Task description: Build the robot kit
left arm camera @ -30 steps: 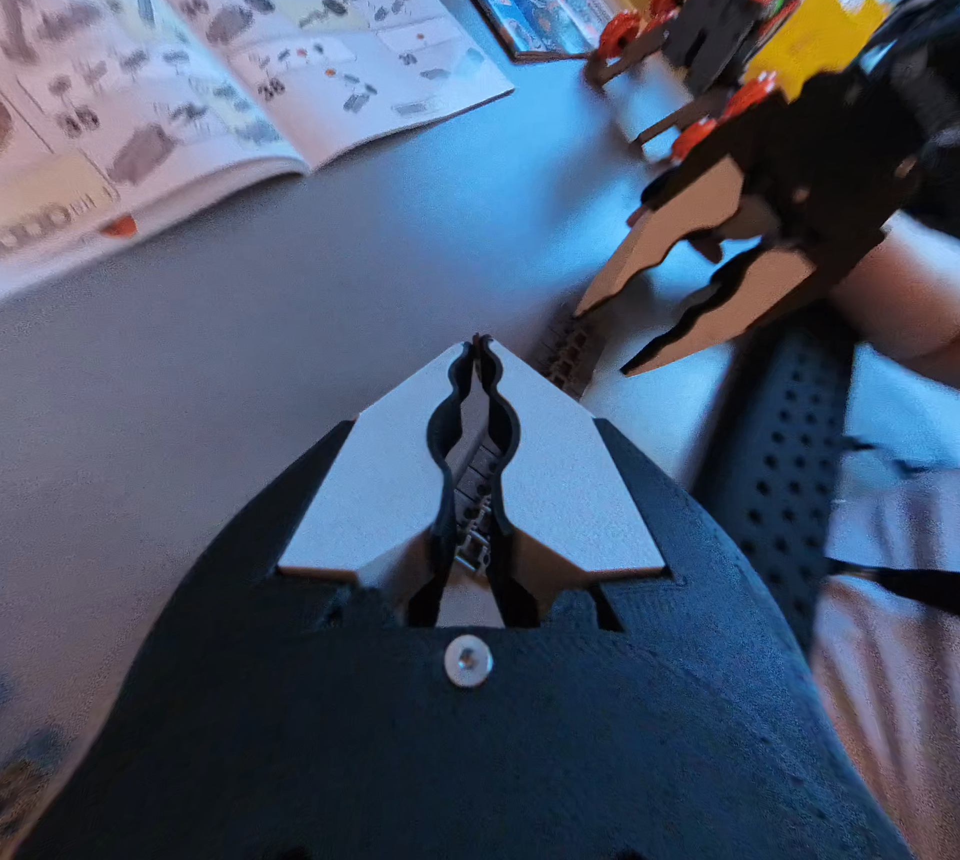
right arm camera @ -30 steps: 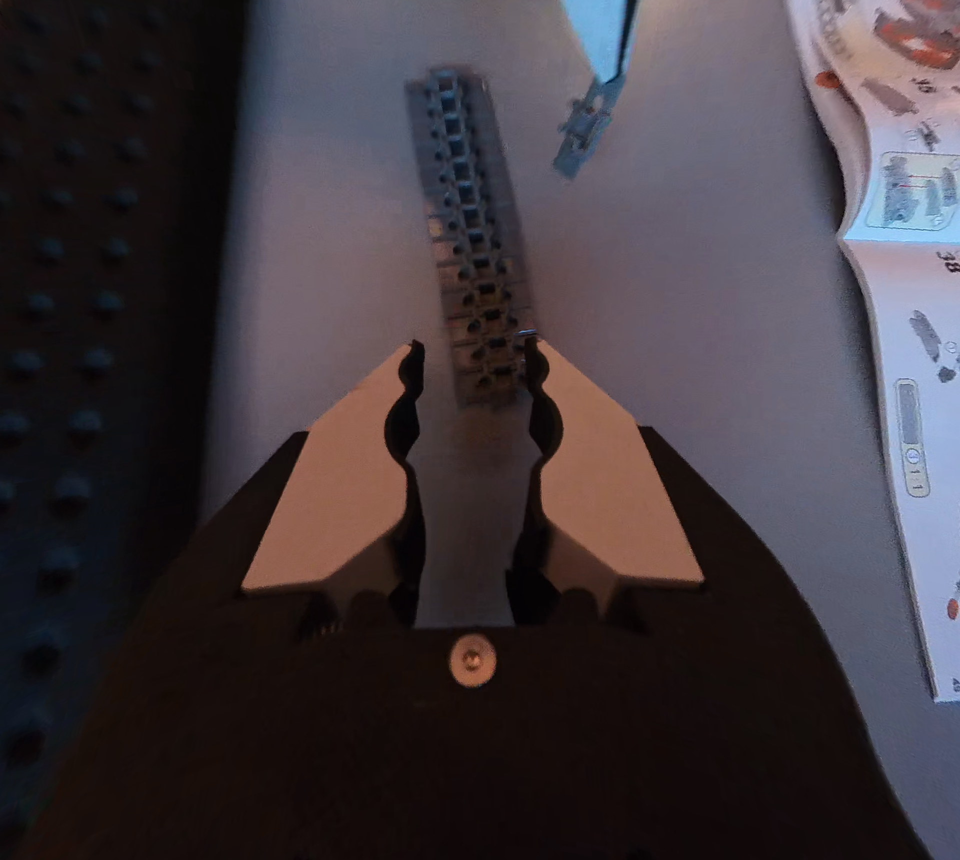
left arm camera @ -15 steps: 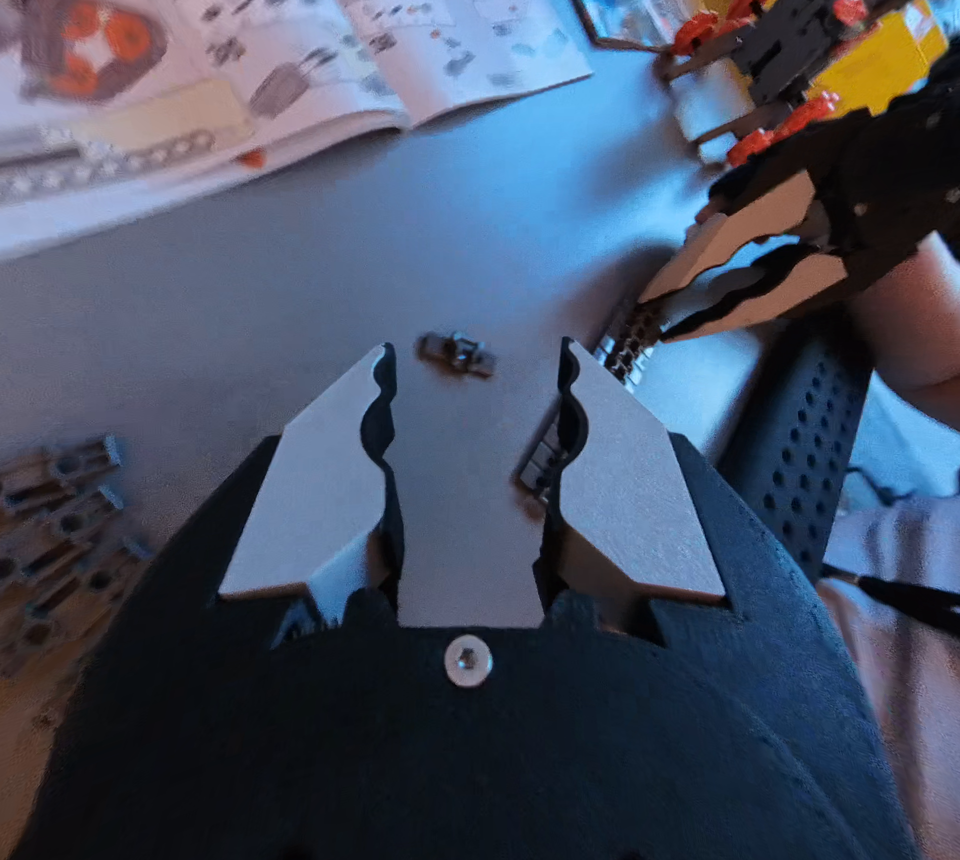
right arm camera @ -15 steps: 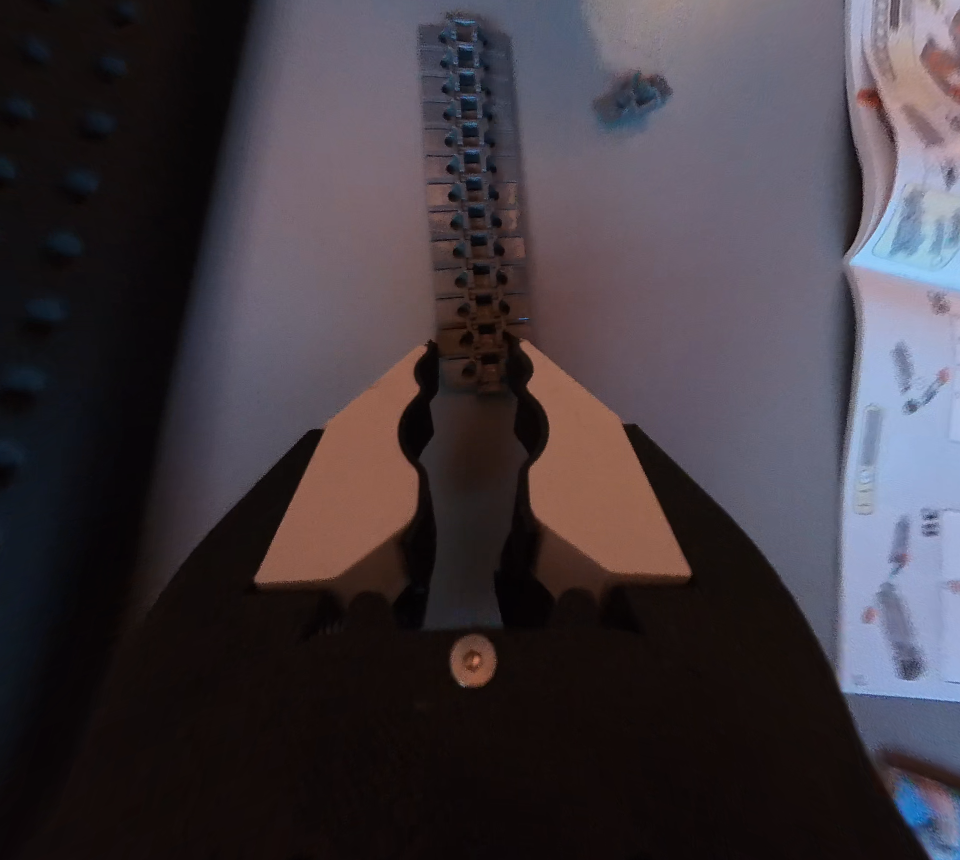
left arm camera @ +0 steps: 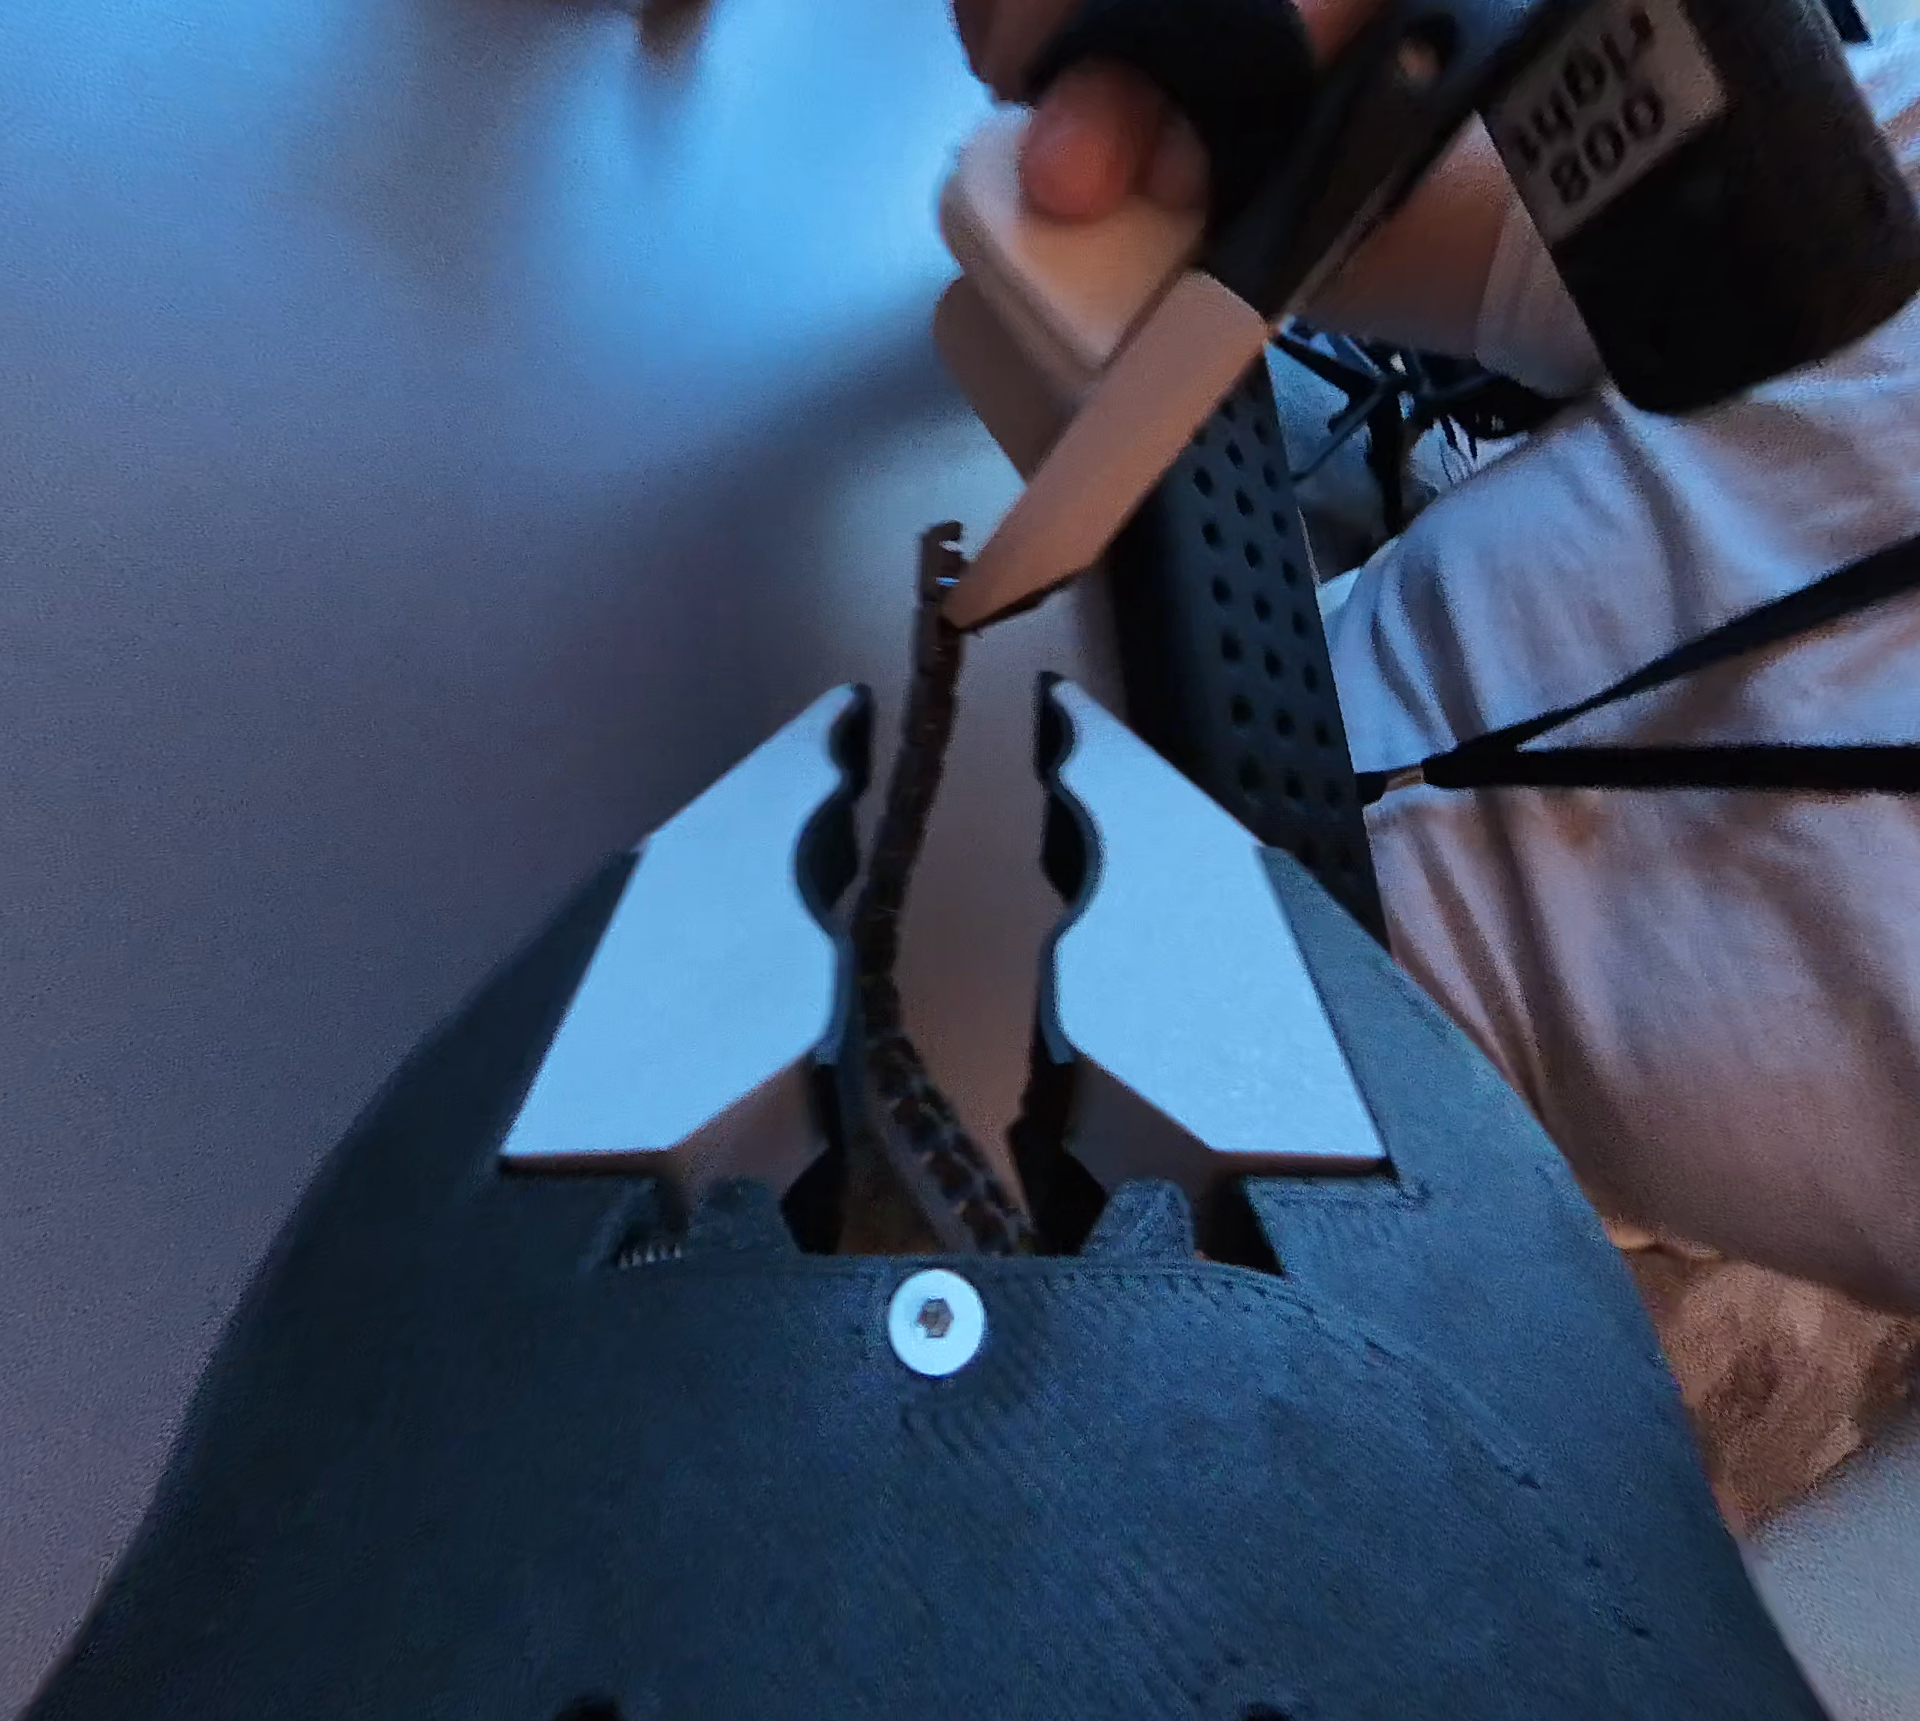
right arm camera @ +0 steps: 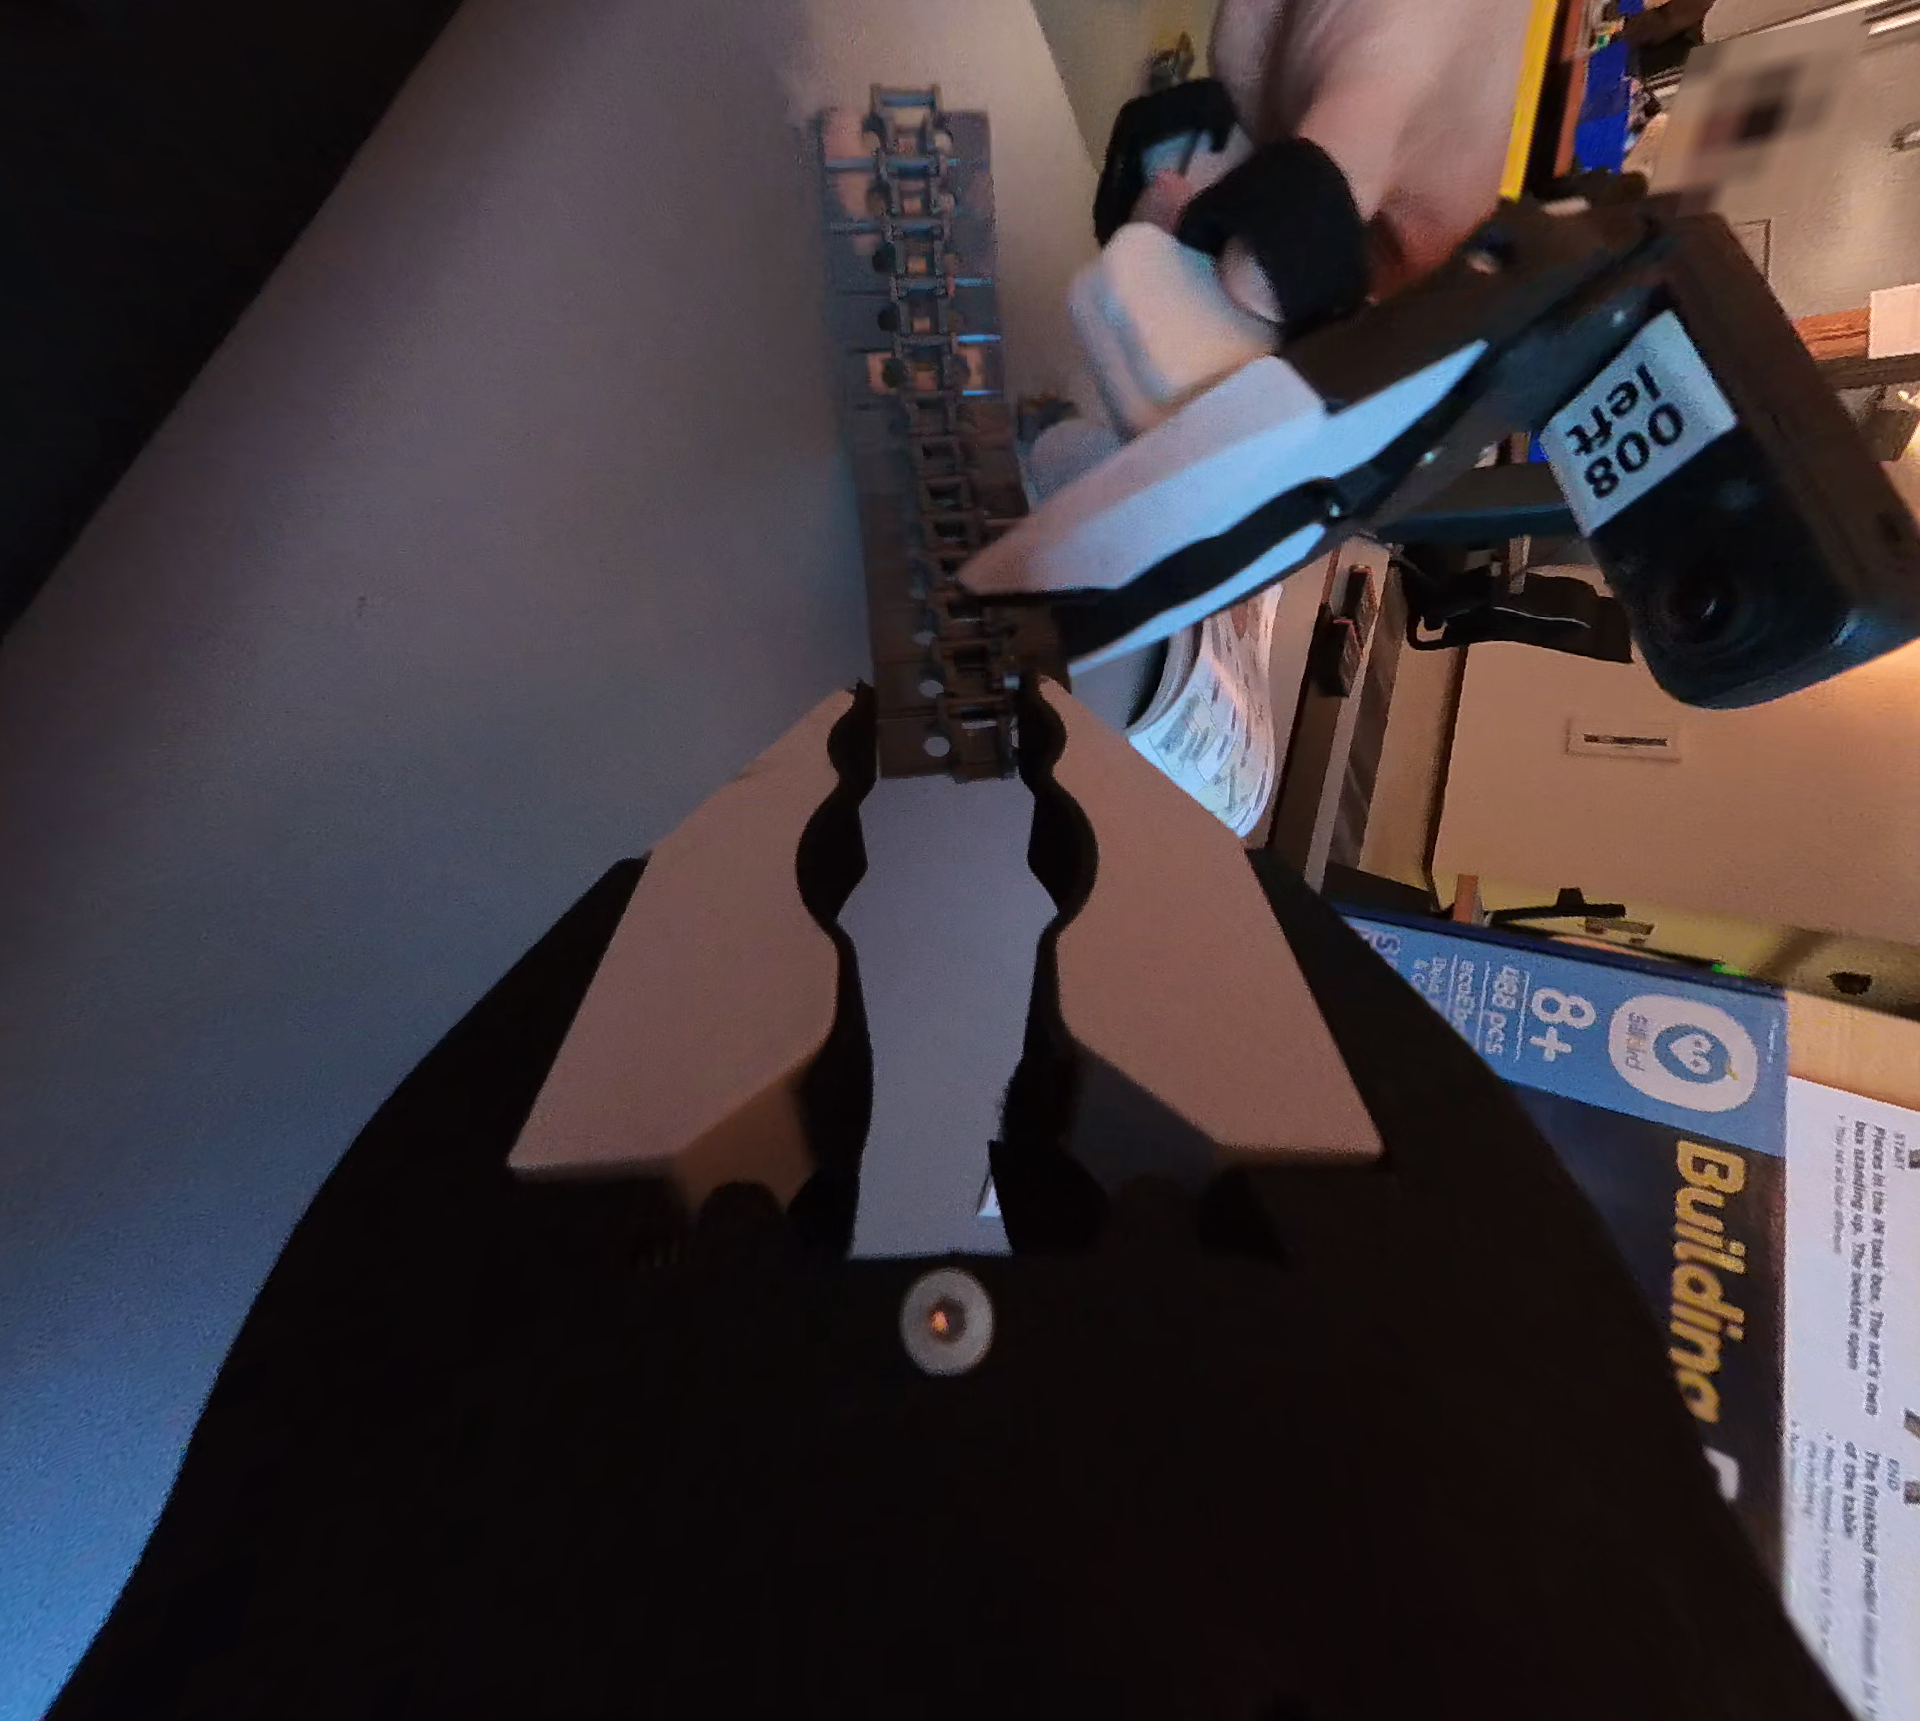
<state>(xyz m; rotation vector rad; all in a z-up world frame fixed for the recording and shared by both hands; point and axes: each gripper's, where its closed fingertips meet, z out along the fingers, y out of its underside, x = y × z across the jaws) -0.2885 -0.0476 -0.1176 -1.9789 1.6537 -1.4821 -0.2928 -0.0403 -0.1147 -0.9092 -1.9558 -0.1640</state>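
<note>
Grey counter [left arm camera: 364, 528] fills the left of both wrist views, lit bluish, with an indoor room behind in the right wrist view.

We note the right tongs [right arm camera: 945, 705] closed on the near end of a track strip [right arm camera: 920, 383], a dark grey chain of small links with a row of square openings along the centre line and flat plates to either side. Seen edge-on in the left wrist view, the strip [left arm camera: 914, 798] is thin and curves slightly. It runs straight ahead of the right tongs, lifted off the counter.

Left tongs [left arm camera: 951, 705] stand partly apart, one finger on each side of the strip; the strip lies against the inner face of the left-hand finger, clear of the other. In the right wrist view they come in from the right [right arm camera: 997, 591], tips at the strip's edge just ahead of the right tongs.

A blue box [right arm camera: 1662, 1204] lies right of the right tongs. A black perforated plate [left arm camera: 1236, 684] sits beyond the left tongs, to the right.
</note>
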